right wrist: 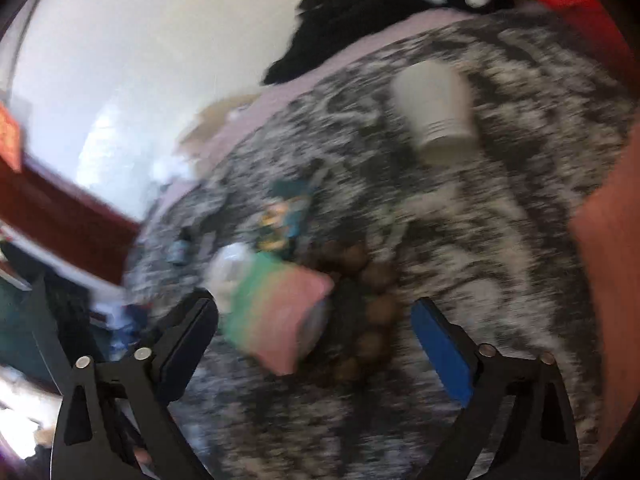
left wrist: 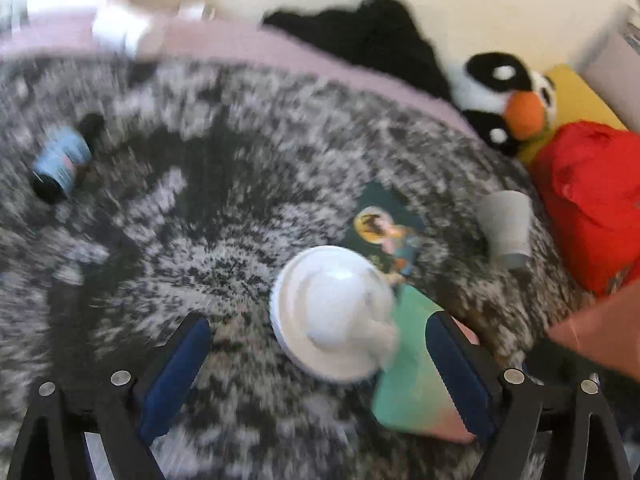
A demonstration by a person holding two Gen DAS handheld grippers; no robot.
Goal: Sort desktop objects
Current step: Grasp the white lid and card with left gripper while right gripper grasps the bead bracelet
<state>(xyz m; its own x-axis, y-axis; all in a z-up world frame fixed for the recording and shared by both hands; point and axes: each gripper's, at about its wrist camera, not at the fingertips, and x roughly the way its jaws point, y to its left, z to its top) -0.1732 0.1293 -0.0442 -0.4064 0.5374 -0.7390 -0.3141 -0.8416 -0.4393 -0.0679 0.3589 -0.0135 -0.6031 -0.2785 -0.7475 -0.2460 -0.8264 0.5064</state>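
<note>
A: Item one, surface?
B: Grey-and-white mottled blanket (left wrist: 224, 208), laid over a pink sheet (left wrist: 248, 46). Both views are motion-blurred.

A: Left gripper?
B: Left gripper (left wrist: 318, 354), fingers spread wide, grasping nothing. Between them lies a white domed lid-like object (left wrist: 332, 316), not touched by either pad. The right-hand pad overlaps a green-to-pink gradient case (left wrist: 412, 384) in the view; whether they touch, I cannot tell.

A: Right gripper?
B: Right gripper (right wrist: 316, 336), fingers likewise released and wide apart. The same gradient case (right wrist: 276, 316) sits between them nearer the left finger, beside a string of brown wooden beads (right wrist: 372, 300).

A: Other sortable items?
B: Illustrated dark-green card (left wrist: 386, 228), just beyond the white dome. Grey paper cup (left wrist: 506, 228), on its side near the blanket's right edge. Small dark bottle with a blue label (left wrist: 60, 162), lying down at far left, well apart from the rest.

A: Surroundings?
B: Black-and-white plush toy with an orange beak (left wrist: 508, 100), red fabric (left wrist: 588, 200) beside it, black garment (left wrist: 368, 36) against the wall. A person's arm (left wrist: 600, 328) enters at right.
</note>
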